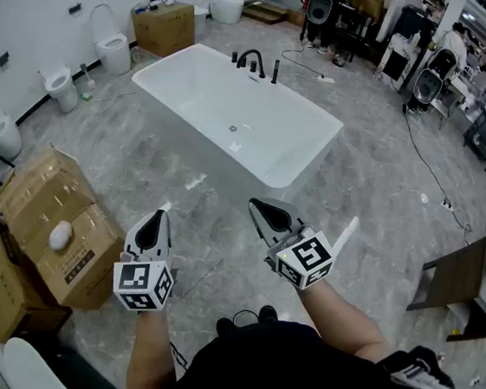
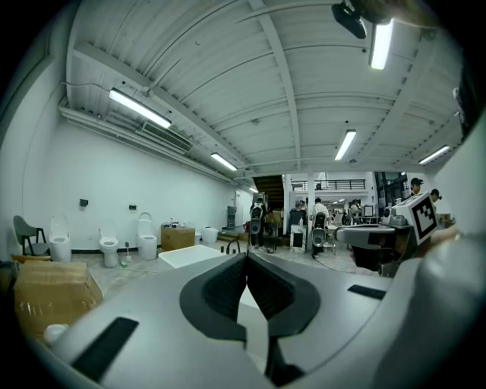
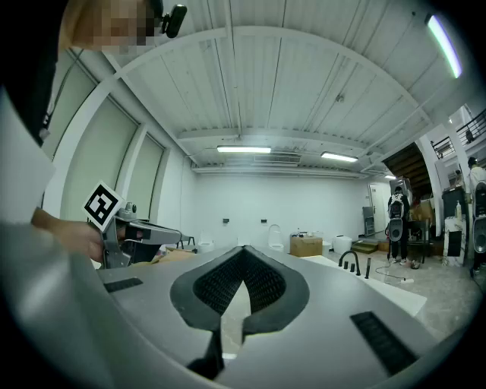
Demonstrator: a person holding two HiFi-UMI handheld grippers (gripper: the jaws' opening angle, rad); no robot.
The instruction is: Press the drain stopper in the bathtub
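A white freestanding bathtub [image 1: 275, 156] stands on the grey floor ahead of me, with a small round drain stopper [image 1: 232, 128] in its bottom and a black faucet [image 1: 251, 59] at its far rim. Both grippers hang well short of the tub, over the floor. My left gripper [image 1: 164, 215] is shut with nothing in it, and its jaws meet at the tip [image 2: 245, 257]. My right gripper [image 1: 259, 207] is also shut and empty [image 3: 243, 249]. The tub [image 2: 194, 254] shows beyond the left jaws. In the right gripper view the faucet [image 3: 348, 262] appears.
Stacked cardboard boxes [image 1: 48, 219] sit close on my left. Toilets [image 1: 112, 44] line the left wall, with another box [image 1: 164, 26] behind the tub. A dark table [image 1: 460, 275] stands at the right. A cable [image 1: 429, 171] runs across the floor. People stand at the back [image 1: 321, 6].
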